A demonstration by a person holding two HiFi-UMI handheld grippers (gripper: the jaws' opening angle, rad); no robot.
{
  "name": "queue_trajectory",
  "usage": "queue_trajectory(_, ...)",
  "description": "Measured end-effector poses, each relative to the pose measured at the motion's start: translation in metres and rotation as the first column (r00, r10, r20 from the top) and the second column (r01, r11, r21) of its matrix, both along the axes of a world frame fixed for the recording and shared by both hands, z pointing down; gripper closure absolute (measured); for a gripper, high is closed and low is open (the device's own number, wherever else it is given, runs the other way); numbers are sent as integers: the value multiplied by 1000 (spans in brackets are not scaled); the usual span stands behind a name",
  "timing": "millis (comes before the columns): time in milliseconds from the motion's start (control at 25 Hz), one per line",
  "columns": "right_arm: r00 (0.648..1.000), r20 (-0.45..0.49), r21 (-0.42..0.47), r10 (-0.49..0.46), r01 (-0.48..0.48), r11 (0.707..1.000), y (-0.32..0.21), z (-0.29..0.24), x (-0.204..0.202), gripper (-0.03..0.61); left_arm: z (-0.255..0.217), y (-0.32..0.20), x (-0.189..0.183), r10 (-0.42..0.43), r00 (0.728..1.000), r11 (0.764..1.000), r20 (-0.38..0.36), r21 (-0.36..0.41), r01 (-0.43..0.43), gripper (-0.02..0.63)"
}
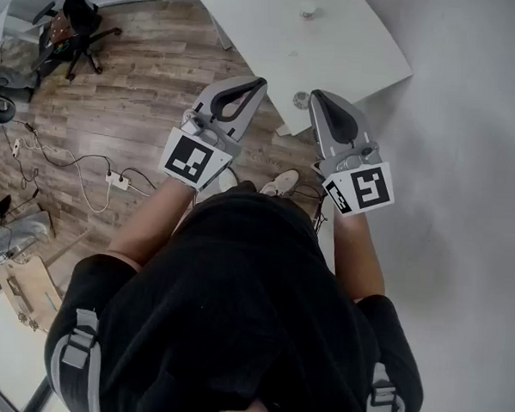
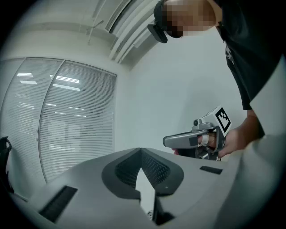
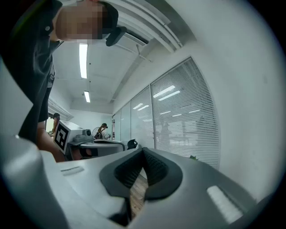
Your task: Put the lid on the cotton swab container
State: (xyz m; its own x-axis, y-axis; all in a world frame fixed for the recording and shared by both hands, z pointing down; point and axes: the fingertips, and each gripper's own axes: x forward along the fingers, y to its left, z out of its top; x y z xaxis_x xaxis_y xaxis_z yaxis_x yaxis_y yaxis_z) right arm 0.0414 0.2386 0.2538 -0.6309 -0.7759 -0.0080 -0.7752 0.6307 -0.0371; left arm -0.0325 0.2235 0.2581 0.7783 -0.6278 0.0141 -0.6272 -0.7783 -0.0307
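Note:
In the head view a white table (image 1: 352,51) stands ahead of me. A small clear container (image 1: 311,5) sits far back on it, and a small round pale object (image 1: 299,98) lies near its front corner; whether that is the lid I cannot tell. My left gripper (image 1: 257,83) and right gripper (image 1: 319,97) are held level side by side before my body, short of the table. Both are shut with nothing between the jaws. The left gripper view shows its shut jaws (image 2: 141,153) and the right gripper (image 2: 192,140) beside them. The right gripper view shows its shut jaws (image 3: 143,152).
A black office chair (image 1: 74,23) stands at the far left on the wood floor. Cables and a power strip (image 1: 117,182) lie on the floor at left. A white wall (image 1: 466,169) runs along the right. Window blinds (image 3: 183,120) and distant people (image 3: 103,129) appear in the right gripper view.

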Motion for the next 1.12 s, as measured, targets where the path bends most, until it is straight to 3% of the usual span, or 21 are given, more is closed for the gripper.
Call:
queue_trajectory(920,1000,22,-41,-7,8,999,26,13,-5,568,11,28,-9,-2,1000,999,-7,-34,2,604)
queue_trajectory(1120,999,52,-40,-12,14,999,34,13,-8,556,10,38,-12,-12,1000,1000,-3,-8,12,580)
